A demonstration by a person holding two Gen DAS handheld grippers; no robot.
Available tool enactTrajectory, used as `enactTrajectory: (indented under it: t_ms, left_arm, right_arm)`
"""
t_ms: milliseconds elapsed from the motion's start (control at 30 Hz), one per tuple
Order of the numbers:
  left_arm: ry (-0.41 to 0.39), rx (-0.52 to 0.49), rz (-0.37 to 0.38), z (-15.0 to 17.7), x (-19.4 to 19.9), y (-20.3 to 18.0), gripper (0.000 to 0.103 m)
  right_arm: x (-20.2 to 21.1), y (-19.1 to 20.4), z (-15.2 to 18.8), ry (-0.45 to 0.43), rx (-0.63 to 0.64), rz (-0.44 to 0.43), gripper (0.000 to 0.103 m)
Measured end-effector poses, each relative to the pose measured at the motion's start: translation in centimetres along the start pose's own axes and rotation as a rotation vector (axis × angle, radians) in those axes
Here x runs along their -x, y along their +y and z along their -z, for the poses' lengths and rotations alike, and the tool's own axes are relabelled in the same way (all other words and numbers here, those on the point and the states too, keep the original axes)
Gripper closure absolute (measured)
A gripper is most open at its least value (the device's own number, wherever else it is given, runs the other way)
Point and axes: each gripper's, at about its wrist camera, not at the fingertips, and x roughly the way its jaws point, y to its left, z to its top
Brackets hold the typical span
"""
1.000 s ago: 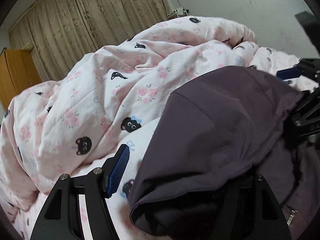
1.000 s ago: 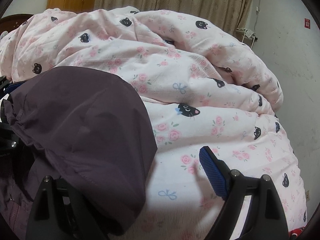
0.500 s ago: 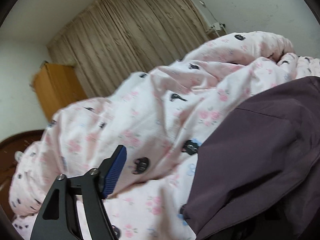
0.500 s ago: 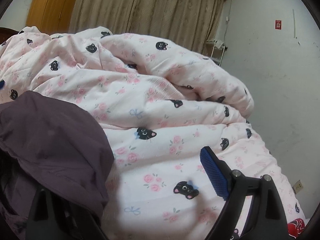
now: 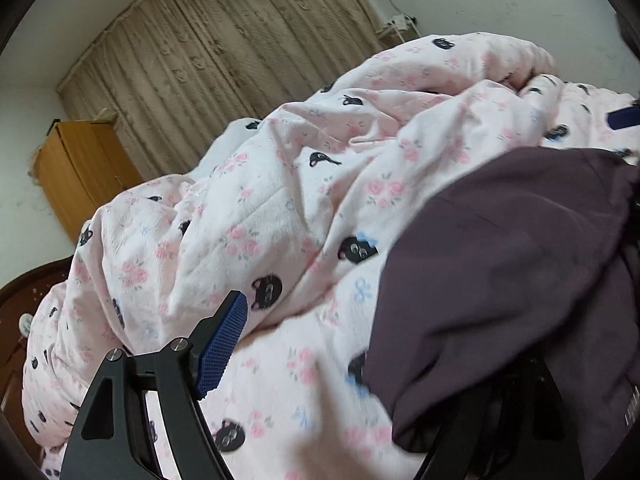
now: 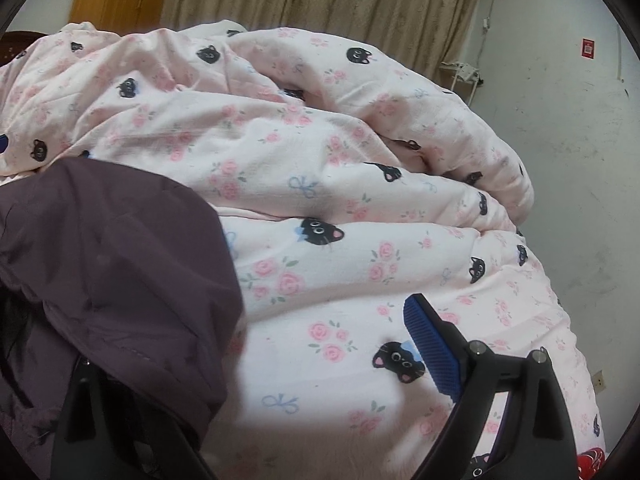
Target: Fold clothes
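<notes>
A dark purple garment point(image 5: 520, 264) lies bunched on the pink quilt point(image 5: 280, 208), at the right of the left wrist view and at the left of the right wrist view point(image 6: 112, 264). My left gripper point(image 5: 360, 344) has its jaws opening. Its blue left pad point(image 5: 222, 344) stands clear over the quilt, while the garment's edge drapes over and hides its right finger. My right gripper point(image 6: 248, 336) stands wide apart too, its blue right pad point(image 6: 432, 348) bare over the quilt and its left finger point(image 6: 80, 400) under the purple cloth.
The rumpled cat-and-rose quilt rises in a high heap behind the garment. Beige curtains point(image 5: 224, 64) and a wooden wardrobe point(image 5: 80, 172) stand beyond it. A white wall point(image 6: 580, 160) runs close along the bed's right side.
The left gripper's jaws have widened and its view has swung left and upward, so the purple garment fills less of it. The right view shifted only slightly.
</notes>
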Motion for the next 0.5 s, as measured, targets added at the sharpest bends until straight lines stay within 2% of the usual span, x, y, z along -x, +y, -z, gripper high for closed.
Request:
enactTrajectory:
  t_ms: [200, 333, 500]
  left_arm:
    - [0.04, 0.037, 0.024, 1.4, 1.0, 1.7, 0.027]
    - [0.059, 0.037, 0.055, 2.5, 1.0, 1.8, 0.027]
    - [0.054, 0.025, 0.079, 2.9, 1.3, 1.7, 0.027]
  right_arm:
    - [1.5, 0.7, 0.4, -0.002, 0.035, 0.009, 0.01]
    - [2.6, -0.1, 0.6, 0.005, 0.034, -0.02, 0.009]
    - [1.9, -0.3, 1.1, 0.047, 0.048, -0.046, 0.008]
